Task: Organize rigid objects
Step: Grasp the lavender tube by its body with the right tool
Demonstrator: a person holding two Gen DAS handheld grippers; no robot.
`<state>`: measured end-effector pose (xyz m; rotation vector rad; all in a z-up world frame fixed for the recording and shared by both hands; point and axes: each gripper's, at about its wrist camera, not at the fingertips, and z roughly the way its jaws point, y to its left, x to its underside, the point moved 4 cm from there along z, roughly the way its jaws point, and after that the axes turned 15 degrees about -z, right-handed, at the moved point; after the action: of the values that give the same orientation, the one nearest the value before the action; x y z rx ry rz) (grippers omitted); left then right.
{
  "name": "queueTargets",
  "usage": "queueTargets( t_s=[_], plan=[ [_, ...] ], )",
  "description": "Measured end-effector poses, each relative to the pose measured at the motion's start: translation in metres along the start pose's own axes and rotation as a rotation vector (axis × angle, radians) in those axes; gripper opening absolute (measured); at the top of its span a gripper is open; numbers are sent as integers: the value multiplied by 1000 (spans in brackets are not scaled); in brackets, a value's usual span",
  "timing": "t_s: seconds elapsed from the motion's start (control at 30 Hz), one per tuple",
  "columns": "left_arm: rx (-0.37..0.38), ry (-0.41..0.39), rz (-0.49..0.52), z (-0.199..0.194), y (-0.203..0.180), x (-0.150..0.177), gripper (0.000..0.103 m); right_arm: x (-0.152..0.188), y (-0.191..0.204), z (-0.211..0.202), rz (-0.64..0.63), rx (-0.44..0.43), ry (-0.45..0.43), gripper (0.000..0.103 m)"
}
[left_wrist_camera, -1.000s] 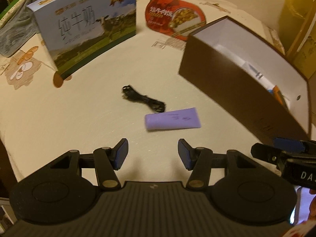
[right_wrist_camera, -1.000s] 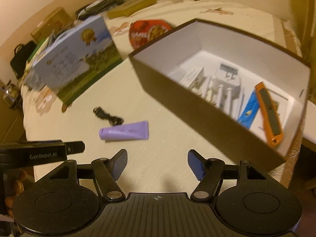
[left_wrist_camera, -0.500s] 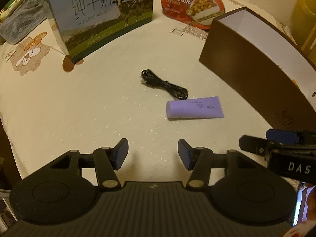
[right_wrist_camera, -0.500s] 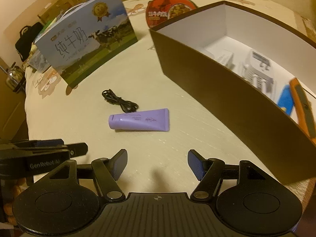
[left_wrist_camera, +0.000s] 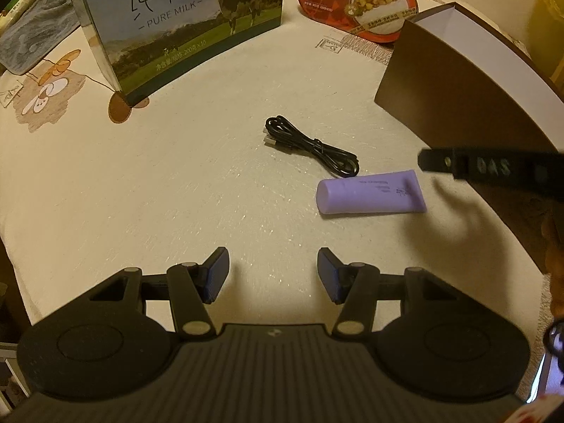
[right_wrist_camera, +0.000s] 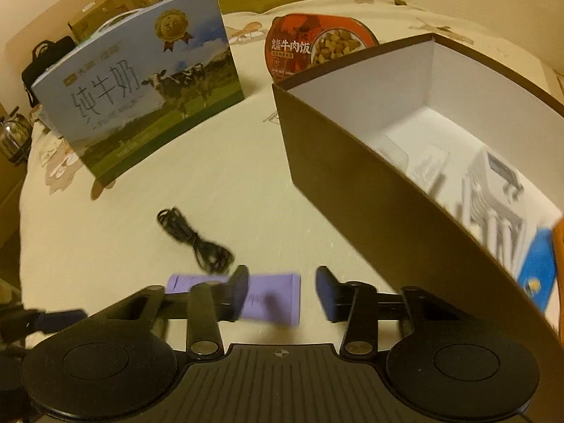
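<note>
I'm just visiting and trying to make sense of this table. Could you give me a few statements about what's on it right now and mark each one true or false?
1. The purple tube lies flat on the table, outside the brown box. True.
2. The right gripper is shut on the purple tube. False: it is open, and the tube lies partly behind one finger, ungripped.
3. The black cable lies bundled on the table next to the tube. True.
4. The brown box is empty. False: white items and a blue one lie inside.
5. The left gripper holds the cable. False: it is open and empty, with the cable lying ahead of it.
6. The milk carton stands upright. True.
</note>
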<state>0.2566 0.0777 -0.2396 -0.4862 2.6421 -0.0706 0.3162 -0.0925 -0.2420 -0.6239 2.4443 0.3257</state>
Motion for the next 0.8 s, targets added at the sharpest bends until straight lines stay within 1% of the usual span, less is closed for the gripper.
queueTargets(
  t_s=[0.03,0.13,0.23,0.33,0.4,0.5,0.57,0.67,0.73,0.8],
  plan=[
    [-1,0,-1,2,0,0,50,-2,-2,5,-2,-5,-2,29],
    [-4,-1,-7,8,2,-2,50,-4,-2,20,-31,-9,18,27],
    [-9,-2,-17,14,5,-5,50,-1,-1,33,-60,-25,41,27],
    [-13,3,-26,19,8,-7,50,5,-1,42,-64,-59,66,27],
    [-16,5,-31,20,10,-7,50,8,0,41,-64,-91,74,27],
    [-21,11,-37,23,12,-6,50,16,7,38,-72,-157,116,26],
    [-22,15,-43,23,13,-5,50,22,13,32,-71,-180,132,26],
    [-20,17,-46,22,16,-2,50,37,24,26,-82,-195,188,27],
    [-21,21,-47,22,18,1,50,45,35,19,-117,-196,183,27],
    [-25,25,-48,22,20,4,50,49,41,12,-131,-171,172,27]
  ],
)
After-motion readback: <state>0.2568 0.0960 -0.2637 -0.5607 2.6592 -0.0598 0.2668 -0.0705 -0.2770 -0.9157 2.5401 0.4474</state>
